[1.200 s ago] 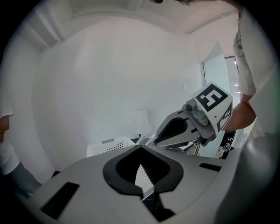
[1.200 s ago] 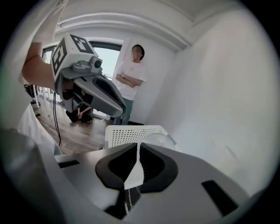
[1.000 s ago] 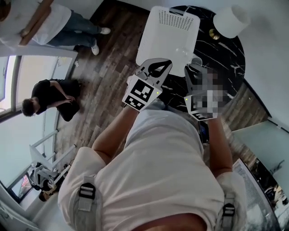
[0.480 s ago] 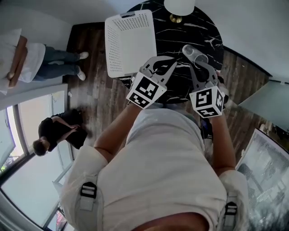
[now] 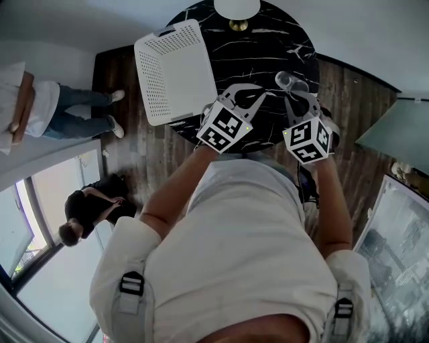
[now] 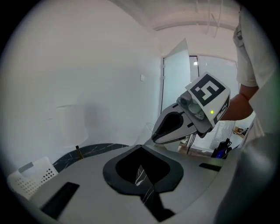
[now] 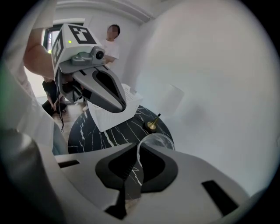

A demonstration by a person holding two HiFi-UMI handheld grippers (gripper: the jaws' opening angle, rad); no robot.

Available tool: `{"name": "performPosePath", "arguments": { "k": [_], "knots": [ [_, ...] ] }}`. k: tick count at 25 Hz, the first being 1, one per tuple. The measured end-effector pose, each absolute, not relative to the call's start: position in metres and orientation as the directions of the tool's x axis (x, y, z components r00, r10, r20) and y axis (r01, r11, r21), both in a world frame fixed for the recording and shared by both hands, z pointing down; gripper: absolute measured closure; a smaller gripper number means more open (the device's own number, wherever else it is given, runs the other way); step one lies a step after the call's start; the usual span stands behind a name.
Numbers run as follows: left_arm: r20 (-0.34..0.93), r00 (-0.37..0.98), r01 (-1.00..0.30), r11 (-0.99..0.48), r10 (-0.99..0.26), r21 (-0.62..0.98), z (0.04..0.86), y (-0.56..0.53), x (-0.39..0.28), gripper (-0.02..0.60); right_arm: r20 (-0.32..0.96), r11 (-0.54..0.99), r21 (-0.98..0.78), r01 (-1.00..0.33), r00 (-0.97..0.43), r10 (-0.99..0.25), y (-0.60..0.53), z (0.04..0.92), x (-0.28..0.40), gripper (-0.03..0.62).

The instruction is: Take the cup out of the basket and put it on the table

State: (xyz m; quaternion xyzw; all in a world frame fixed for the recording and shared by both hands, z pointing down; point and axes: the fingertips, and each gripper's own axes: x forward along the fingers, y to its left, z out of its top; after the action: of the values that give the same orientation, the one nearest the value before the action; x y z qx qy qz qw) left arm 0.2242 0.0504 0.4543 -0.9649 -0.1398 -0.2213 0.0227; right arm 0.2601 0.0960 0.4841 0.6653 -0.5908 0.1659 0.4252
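Basket [image 5: 175, 70] left on table [image 5: 268, 47], cup [image 5: 289, 81] right, lamp [image 5: 236, 8] at far edge.

Stands on a dark plank floor [image 5: 151, 151] as a round black table [image 5: 268, 57] veined in white, carries a white perforated basket [image 5: 174, 70] that juts out past its left edge, and bears at its far rim a lamp [image 5: 236, 9] on a brass foot [image 5: 238, 25].
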Motion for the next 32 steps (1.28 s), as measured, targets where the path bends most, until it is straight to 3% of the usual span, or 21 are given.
{"name": "performPosePath", "arguments": {
  "k": [9,17,32],
  "knots": [
    [0.566,0.766,0.258,-0.952,0.305,0.163,0.544,0.060,0.242,0.577,0.873,0.239,0.266,-0.934,0.128,-0.470,0.091,0.590,0.272,0.569],
    [0.615,0.717,0.202,-0.943,0.327,0.266,0.591,0.059,0.253,0.577,0.933,0.345,0.193,-0.919,0.064,-0.354,0.078,0.652,0.278,0.568],
    [0.682,0.659,0.163,-0.945,0.318,0.284,0.623,0.058,0.249,0.577,0.959,0.438,0.164,-0.884,0.039,-0.279,0.082,0.684,0.275,0.568]
  ]
}}
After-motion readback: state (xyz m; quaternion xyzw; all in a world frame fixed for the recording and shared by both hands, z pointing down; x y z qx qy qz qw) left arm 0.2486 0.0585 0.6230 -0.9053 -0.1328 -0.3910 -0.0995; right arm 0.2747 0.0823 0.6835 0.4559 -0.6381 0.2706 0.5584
